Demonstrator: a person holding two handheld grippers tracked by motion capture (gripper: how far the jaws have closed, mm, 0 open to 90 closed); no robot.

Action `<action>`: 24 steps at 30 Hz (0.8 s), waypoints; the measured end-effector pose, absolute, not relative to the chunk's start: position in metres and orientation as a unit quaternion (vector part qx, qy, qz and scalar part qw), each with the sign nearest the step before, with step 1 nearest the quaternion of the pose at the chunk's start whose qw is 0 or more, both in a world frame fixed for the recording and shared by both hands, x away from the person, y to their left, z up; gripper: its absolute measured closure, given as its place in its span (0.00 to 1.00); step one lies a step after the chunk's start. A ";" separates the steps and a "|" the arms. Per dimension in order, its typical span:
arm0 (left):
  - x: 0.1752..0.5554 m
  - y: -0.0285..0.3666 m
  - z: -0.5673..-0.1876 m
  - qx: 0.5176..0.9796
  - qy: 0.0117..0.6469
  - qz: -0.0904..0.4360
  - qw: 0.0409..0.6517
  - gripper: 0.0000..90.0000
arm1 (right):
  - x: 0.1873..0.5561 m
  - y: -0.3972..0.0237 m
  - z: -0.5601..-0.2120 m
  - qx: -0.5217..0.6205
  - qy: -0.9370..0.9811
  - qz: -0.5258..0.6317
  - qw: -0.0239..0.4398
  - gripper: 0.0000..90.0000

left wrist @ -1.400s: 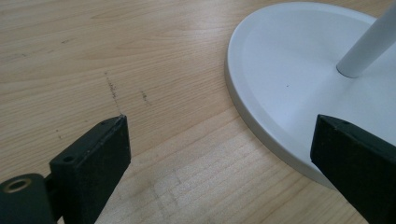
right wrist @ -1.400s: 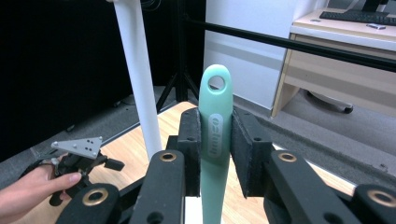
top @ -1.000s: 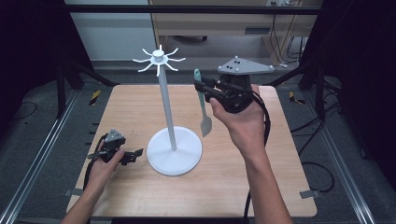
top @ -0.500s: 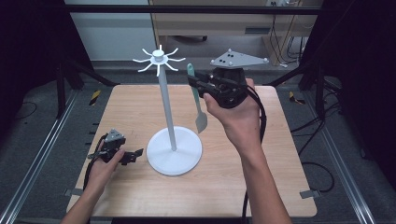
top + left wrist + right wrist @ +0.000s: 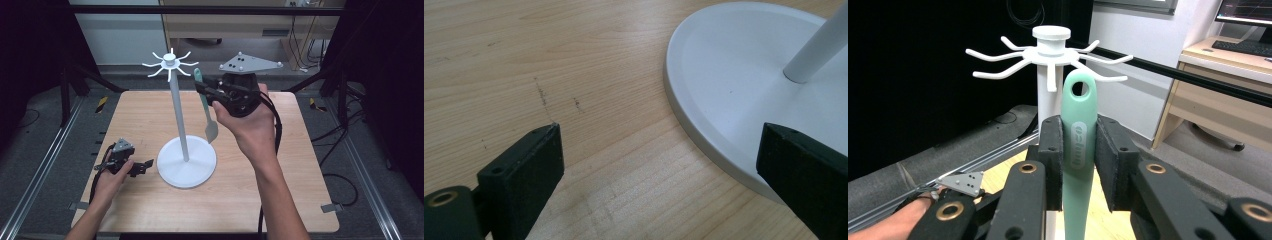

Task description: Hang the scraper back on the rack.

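Nearest the person's side of the pale wooden table [image 5: 280, 200], the left gripper [image 5: 142, 167] lies low in the left hand [image 5: 112, 172], its jaws spread wide with nothing between them. The left gripper view shows what the high view cannot: the fine grain of the wood with a few dark scuff marks, the matte black, blocky fingertips [image 5: 531, 160], and the smooth rounded rim of the white disc base [image 5: 734, 90] just beside them. Farther in, from that base rises the thin white rack [image 5: 179, 120], a plain round pole ending in a capped hub with curved hook arms radiating from it. Beside the pole and raised above the table, the right gripper [image 5: 202, 90] is clamped on a mint-green spatula [image 5: 207, 112], which hangs upright with its flat, pale blade pointing down, clear of the table and near the pole. The right gripper view adds the detail of the hold: the two black pads [image 5: 1050, 150] press on the smooth plastic handle just below its rounded end, whose hanging hole stands level with the hook arms, close to them; whether it touches one cannot be told.
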State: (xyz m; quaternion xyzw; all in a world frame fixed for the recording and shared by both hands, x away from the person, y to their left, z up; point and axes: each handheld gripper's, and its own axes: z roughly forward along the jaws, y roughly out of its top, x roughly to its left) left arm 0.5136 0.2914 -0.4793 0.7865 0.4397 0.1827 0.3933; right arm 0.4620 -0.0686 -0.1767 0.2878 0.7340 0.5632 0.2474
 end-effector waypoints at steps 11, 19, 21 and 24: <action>0.513 0.291 -0.479 0.787 0.439 0.183 0.393 0.05 | 0.458 -0.060 -0.175 0.275 0.744 0.559 0.244 0.83; 0.513 0.291 -0.479 0.787 0.438 0.182 0.394 0.05 | 0.463 -0.058 -0.177 0.280 0.745 0.555 0.241 0.83; 0.514 0.291 -0.479 0.787 0.438 0.181 0.394 0.05 | 0.464 -0.058 -0.178 0.278 0.747 0.554 0.240 0.83; 0.514 0.291 -0.479 0.787 0.438 0.181 0.394 0.05 | 0.465 -0.056 -0.178 0.278 0.749 0.552 0.238 0.83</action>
